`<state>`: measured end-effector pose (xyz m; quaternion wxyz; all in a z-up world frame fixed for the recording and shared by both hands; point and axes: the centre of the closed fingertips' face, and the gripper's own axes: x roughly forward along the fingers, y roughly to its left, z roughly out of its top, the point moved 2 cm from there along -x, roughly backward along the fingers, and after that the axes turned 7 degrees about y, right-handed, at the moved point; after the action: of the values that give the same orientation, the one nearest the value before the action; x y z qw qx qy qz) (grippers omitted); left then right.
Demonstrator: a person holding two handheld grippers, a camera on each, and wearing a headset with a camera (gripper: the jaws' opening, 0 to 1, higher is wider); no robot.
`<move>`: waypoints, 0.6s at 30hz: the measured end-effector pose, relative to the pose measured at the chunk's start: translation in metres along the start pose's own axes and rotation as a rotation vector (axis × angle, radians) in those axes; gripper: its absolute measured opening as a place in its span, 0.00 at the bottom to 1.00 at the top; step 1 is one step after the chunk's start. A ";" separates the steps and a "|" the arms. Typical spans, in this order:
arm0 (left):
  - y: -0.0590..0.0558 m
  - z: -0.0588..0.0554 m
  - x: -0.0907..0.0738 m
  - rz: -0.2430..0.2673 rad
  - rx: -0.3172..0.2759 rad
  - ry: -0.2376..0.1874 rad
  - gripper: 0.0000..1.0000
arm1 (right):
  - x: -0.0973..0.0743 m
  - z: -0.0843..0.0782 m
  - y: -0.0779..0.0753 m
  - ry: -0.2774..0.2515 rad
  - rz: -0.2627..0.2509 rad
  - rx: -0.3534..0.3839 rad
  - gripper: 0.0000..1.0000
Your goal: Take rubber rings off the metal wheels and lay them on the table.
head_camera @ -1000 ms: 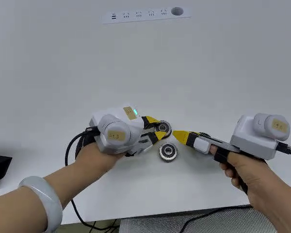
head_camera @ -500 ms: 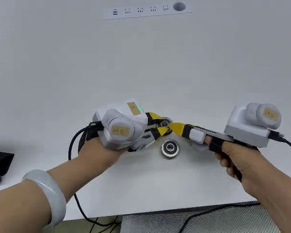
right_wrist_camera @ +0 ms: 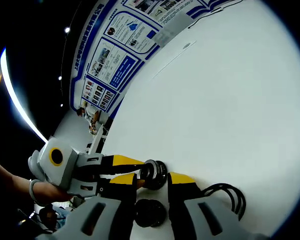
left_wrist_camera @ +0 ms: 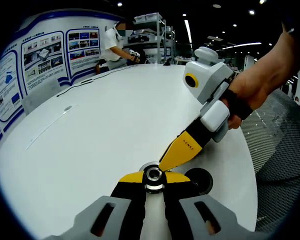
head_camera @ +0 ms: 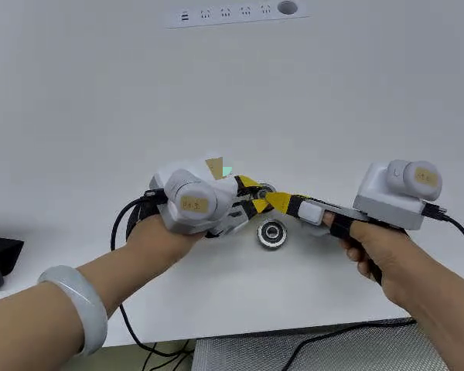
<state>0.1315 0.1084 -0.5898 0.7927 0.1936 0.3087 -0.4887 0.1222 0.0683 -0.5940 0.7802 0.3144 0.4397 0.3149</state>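
The left gripper (left_wrist_camera: pixel 153 178) has its yellow-tipped jaws closed on a small metal wheel (left_wrist_camera: pixel 153 174), which sits upright between the tips, its hub facing the camera. In the head view this gripper (head_camera: pixel 246 202) lies low over the white table (head_camera: pixel 216 93), with the wheel (head_camera: pixel 261 192) pinched at its far end.

The right gripper (right_wrist_camera: pixel 152 181) comes in from the opposite side with its jaws part-way open, one tip on either side of the same wheel (right_wrist_camera: pixel 153 173). The gap is only a little wider than the wheel, and whether the pads touch its rim cannot be told from these angles. In the left gripper view its yellow jaw meets the wheel's upper right edge.

A second wheel (head_camera: pixel 271 233), dark-rimmed around a bright hub, lies flat on the table just beside the meeting tips, on the person's side. In the right gripper view it (right_wrist_camera: pixel 150 212) sits lower down between that gripper's jaws.

Black rubber rings (right_wrist_camera: pixel 226 194) lie flat and overlapping on the table, near the right jaw.

Farther out, a white power strip (head_camera: pixel 236 11) lies at the table's far edge.
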 end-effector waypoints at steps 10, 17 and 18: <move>0.000 0.000 0.000 0.001 -0.005 -0.002 0.13 | 0.001 0.001 0.002 0.004 0.012 0.002 0.27; 0.000 0.001 0.000 0.003 -0.008 0.000 0.13 | -0.001 -0.002 0.007 0.013 0.036 0.014 0.26; 0.000 0.001 0.000 0.002 -0.008 0.000 0.13 | -0.001 -0.002 0.007 0.013 0.036 0.015 0.27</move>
<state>0.1313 0.1078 -0.5894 0.7940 0.1910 0.3103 -0.4867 0.1189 0.0721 -0.5890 0.7691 0.3261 0.4415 0.3273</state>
